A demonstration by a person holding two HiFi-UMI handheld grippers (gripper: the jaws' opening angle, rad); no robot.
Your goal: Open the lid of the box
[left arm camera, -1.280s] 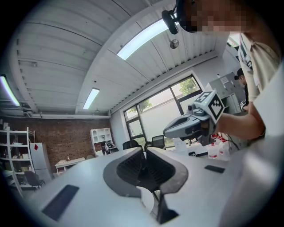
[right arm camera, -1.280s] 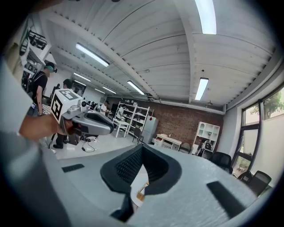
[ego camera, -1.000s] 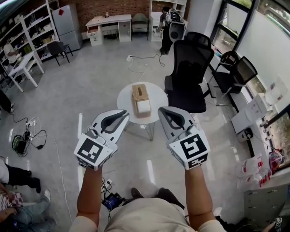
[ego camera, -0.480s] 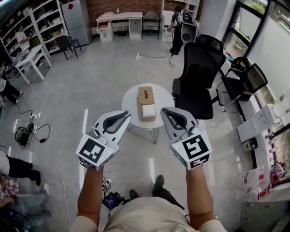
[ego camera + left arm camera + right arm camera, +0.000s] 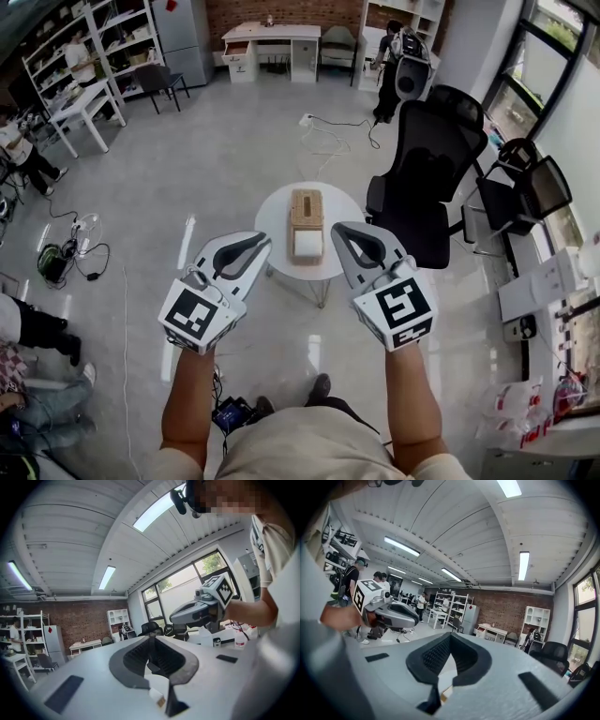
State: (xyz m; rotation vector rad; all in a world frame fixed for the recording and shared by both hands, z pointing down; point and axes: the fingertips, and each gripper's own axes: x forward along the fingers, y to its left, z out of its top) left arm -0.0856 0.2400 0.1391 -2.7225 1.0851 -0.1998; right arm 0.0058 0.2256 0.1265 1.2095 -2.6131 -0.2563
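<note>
The box (image 5: 307, 225) lay on the small round white table (image 5: 272, 211), just past the middle of your head view, with its long side running from 12 to 6 o'clock. Its far half looked tan and its near half white. From that height you could not tell which part was the lid.

Neither of your tools touched the box. Your left gripper (image 5: 254, 246) sat off the box's 8 o'clock, its tip over the table's near edge and its body trailing back toward 7 o'clock. Its jaws were closed tip to tip with nothing between them. Your right gripper (image 5: 341, 233) sat off the box's 4 o'clock, just beside the table's rim. Its jaws were likewise pressed together and empty. Each gripper's own camera showed the dark ribbed pads meeting at the far end. The two marker cubes faced up at you, and your forearms ran back toward 6 o'clock.

Farther out, a black office chair (image 5: 427, 178) stood at the table's 2 o'clock, close to its rim. Loose white cables (image 5: 323, 139) lay on the grey floor at 12 o'clock. Beyond them a white desk (image 5: 267, 42) stood against the brick wall, and a person with a backpack (image 5: 394, 56) stood at 1 o'clock. White shelving (image 5: 103, 47) lined the room at 10 o'clock.
</note>
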